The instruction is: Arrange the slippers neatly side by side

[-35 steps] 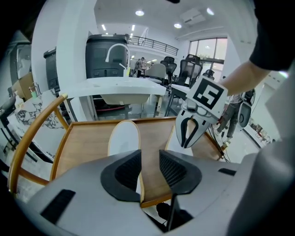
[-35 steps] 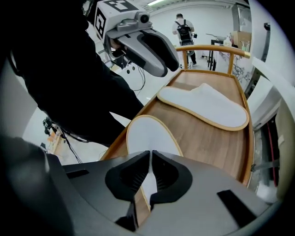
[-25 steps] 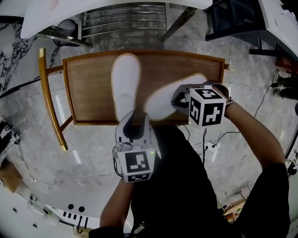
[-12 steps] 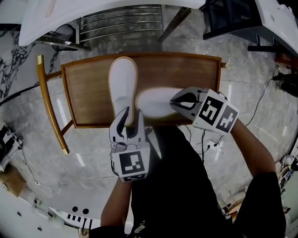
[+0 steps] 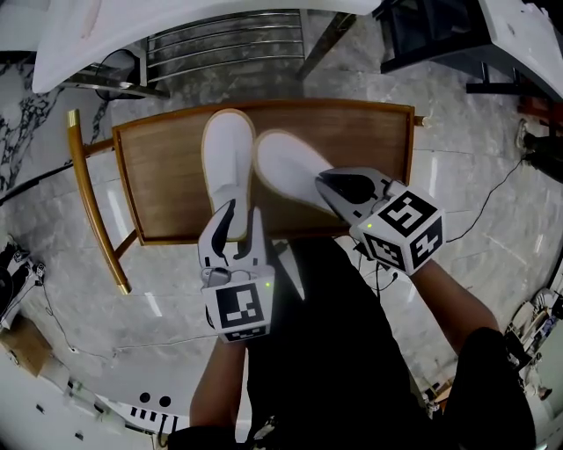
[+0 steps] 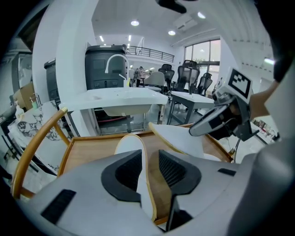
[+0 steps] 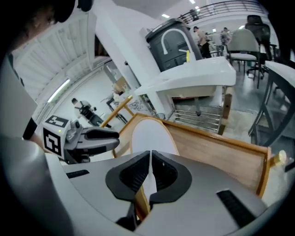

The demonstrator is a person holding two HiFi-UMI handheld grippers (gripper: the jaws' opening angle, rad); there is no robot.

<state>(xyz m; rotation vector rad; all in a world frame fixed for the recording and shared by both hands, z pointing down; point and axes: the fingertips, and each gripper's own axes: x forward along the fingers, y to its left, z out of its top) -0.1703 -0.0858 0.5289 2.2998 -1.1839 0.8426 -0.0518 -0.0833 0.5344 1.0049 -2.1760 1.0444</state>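
Two white slippers with tan soles lie on the wooden chair seat [image 5: 167, 176]. The left slipper [image 5: 227, 158] [image 6: 129, 145] points away from me. Its heel rim runs between the jaws of my left gripper [image 5: 241, 214] [image 6: 150, 168], which stand open with a gap on the right side of the rim. The right slipper [image 5: 286, 167] [image 6: 177, 138] [image 7: 150, 136] lies slanted, its toe close beside the left slipper's. My right gripper [image 5: 324, 180] [image 7: 150, 173] is shut on its heel edge and lifts that end a little.
The chair's curved wooden backrest [image 5: 88, 193] runs along the left. A white counter [image 5: 176, 26] and a metal rack [image 5: 229, 39] stand beyond the seat. A black frame [image 5: 440, 35] is at the upper right. Cables [image 5: 493, 202] lie on the marble floor.
The right gripper has swung its slipper from pointing up-right to toe up-left, close beside the left slipper. The left gripper and left slipper have barely moved.
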